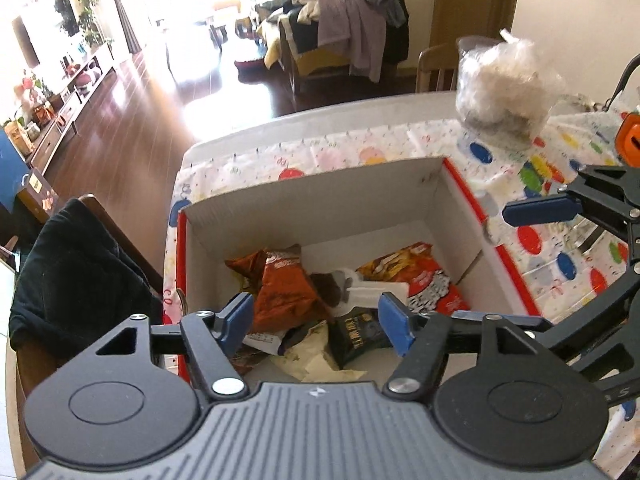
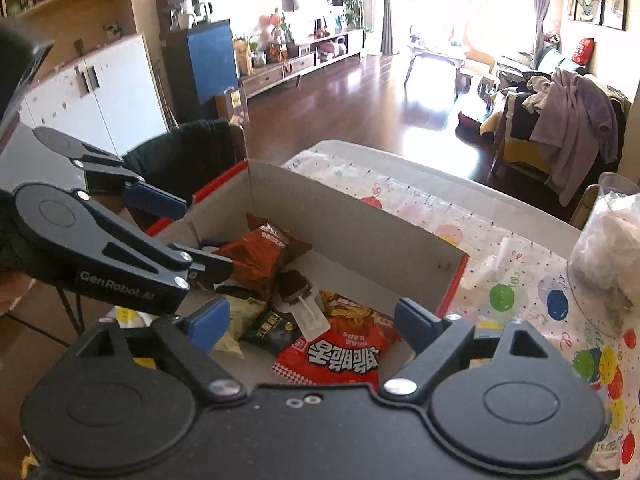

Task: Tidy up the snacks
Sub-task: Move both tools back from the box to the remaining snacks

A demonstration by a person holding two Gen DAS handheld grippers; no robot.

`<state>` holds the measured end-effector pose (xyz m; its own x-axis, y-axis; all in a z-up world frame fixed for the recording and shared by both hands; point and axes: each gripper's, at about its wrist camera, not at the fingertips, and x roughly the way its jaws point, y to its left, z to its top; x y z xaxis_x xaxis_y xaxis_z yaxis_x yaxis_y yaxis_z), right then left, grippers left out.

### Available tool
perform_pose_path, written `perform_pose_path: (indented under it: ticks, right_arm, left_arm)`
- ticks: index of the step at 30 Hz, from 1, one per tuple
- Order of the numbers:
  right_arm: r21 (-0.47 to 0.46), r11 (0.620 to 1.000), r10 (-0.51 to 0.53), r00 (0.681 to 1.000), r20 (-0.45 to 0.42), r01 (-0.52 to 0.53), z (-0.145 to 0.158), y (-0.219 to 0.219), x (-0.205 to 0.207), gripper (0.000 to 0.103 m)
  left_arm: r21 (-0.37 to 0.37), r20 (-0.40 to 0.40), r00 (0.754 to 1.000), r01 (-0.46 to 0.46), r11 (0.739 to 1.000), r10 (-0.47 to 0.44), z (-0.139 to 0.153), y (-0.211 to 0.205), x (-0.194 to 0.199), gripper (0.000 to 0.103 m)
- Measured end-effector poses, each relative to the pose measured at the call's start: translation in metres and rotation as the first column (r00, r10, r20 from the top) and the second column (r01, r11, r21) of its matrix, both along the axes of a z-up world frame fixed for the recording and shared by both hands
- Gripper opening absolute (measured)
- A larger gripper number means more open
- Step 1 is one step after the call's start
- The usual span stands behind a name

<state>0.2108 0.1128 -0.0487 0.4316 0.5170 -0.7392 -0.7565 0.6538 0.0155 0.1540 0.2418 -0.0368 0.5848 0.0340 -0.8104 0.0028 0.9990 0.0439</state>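
Over the open cardboard box (image 1: 320, 216), both tools hover with nothing in them. Left tool (image 1: 318, 320): jaws spread wide, blue pads either side of the snack pile, no contact seen. Right tool (image 2: 312, 322): jaws likewise apart and empty, aimed into the box from the other side.

Contents of box, all loose on its floor and overlapping:
- brown-orange snack bag (image 1: 282, 288), crumpled, toward the far-left part
- red packet with Korean lettering (image 2: 336, 354), lying flat, nearest the right tool
- small dark packet (image 2: 274, 330), partly under its neighbours
- pale cream packet (image 1: 316, 360), at the near side in the left view
- chocolate-coated item in clear wrapper (image 2: 298, 292), resting across the middle

Judgement: the snacks appear already gathered into the box, so the step in hand is either the release just after a drop or a sorting pass inside it. Cannot tell which from these views.

Next move, if sorting: pick one packet by a free edge. The red packet looks easiest, flat and unburied. The dark packet would need its neighbours shifted first.

Surroundings: tabletop (image 2: 520, 280) under a balloon-print cloth; a clear plastic bag of pale contents (image 1: 508, 84) stands beyond the box's far-right corner, apart from it. A chair draped with dark cloth (image 1: 80, 276) sits beside the tabletop's left edge.

Obstructions: box walls limit a low sideways approach, and the two tools are close together over the same opening, so they could collide.
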Motion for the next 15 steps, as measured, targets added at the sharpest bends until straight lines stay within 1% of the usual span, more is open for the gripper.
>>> perform_pose_path:
  ticks: [5,7,10,15]
  right_arm:
    - [0.07,0.997,-0.011,1.0,0.009,0.011,0.016,-0.024,-0.009,0.096]
    - [0.108,0.994,-0.031,0.999,0.008,0.03,0.021,-0.037,-0.012,0.097]
    - [0.166,0.984,-0.061,0.998,0.0,0.06,0.027,-0.056,-0.016,0.1]
    - [0.207,0.976,-0.073,0.997,0.031,0.065,0.034,-0.084,-0.024,0.102]
  left_arm:
    - [-0.028,0.054,0.999,0.003,1.0,-0.002,0.014,-0.011,-0.015,0.072]
    - [-0.037,0.075,0.997,0.008,0.999,-0.005,0.018,-0.017,-0.02,0.075]
    - [-0.041,0.121,0.993,0.024,0.999,-0.019,0.025,-0.03,-0.028,0.075]
    - [-0.047,0.18,0.983,0.047,0.998,-0.038,0.033,-0.057,-0.038,0.081]
